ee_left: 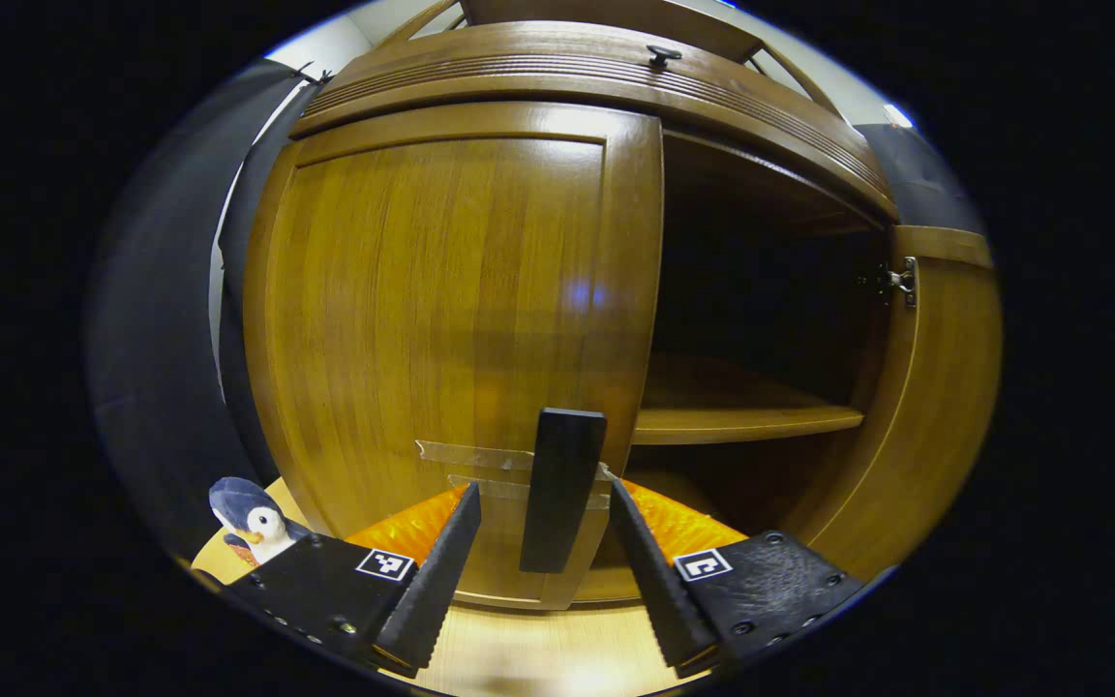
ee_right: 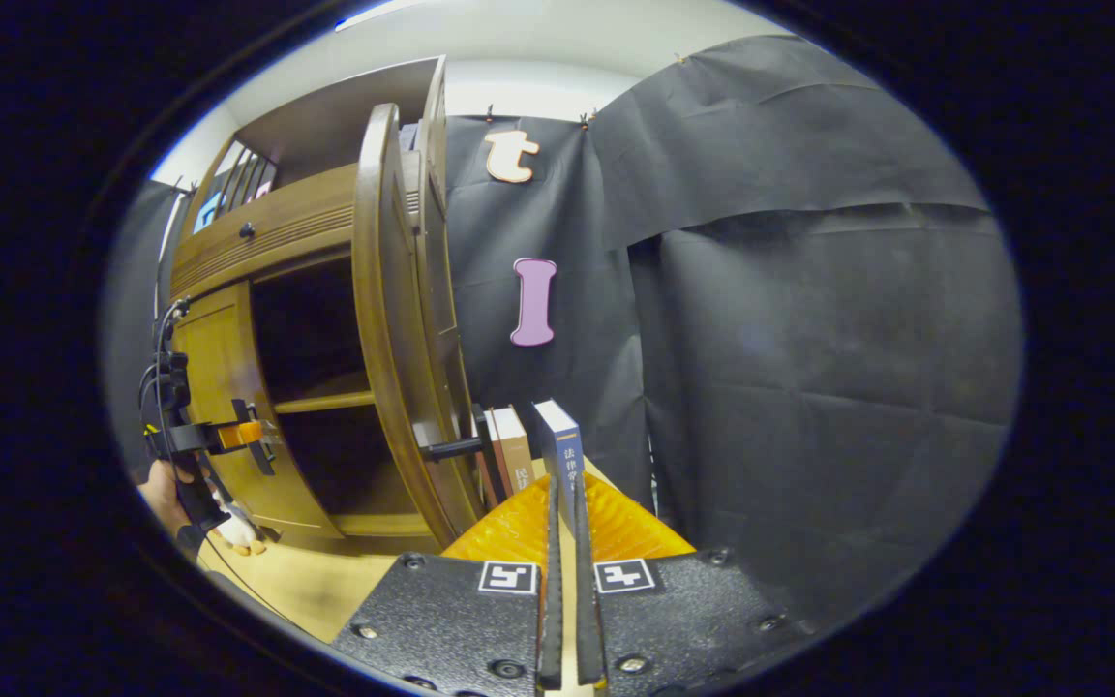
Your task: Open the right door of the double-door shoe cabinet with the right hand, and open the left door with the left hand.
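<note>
In the left gripper view, our left gripper (ee_left: 543,528) stands open with the left door's upright black handle (ee_left: 562,489) between its fingers, not yet pinched; the left door (ee_left: 451,319) is shut. Our right gripper (ee_right: 564,571) is closed, empty, beside the swung-open right door (ee_right: 393,319).

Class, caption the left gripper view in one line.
Open left gripper straddles the left door's handle; right door already open.

We see the left gripper (ee_left: 543,508) with saw-toothed fingers (ee_left: 441,571), square black-and-white markers and round screws on its plates; the right gripper (ee_right: 564,513) wears matching markers and screws.
</note>
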### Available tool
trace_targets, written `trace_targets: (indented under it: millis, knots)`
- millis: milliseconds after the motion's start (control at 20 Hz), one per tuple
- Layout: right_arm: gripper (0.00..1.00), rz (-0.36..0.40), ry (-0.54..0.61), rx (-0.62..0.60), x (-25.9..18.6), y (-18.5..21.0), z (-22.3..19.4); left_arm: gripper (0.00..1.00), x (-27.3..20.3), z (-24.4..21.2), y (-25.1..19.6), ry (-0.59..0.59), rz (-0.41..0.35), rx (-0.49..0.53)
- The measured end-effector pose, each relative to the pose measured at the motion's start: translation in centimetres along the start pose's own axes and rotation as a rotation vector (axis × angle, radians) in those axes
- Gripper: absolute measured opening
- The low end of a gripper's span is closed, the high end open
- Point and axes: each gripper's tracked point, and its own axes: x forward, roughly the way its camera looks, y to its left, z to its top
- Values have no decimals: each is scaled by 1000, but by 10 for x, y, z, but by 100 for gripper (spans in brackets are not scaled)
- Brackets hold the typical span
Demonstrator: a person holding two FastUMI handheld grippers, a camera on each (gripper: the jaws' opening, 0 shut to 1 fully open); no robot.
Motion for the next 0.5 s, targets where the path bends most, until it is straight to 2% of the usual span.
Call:
trace_targets:
  millis: [50, 100, 150, 300, 450, 500]
  knots:
    - [9, -6, 0, 2, 1, -2, 0, 79, 2, 0, 2, -2, 1, 5]
    - [10, -13, 1, 3, 1, -3, 0, 70, 3, 0, 0, -2, -12, 8]
    - [10, -16, 1, 5, 1, -5, 0, 84, 5, 0, -1, -8, -23, 14]
    - [17, -11, -15, 5, 3, -4, 2, 52, 9, 1, -5, -11, -43, 51]
    - [21, -10, -16, -5, 3, -2, 2, 53, 19, 0, -9, -8, -55, 75]
    - [24, -7, -16, -5, 3, -1, 1, 41, 14, 0, -10, -9, -60, 79]
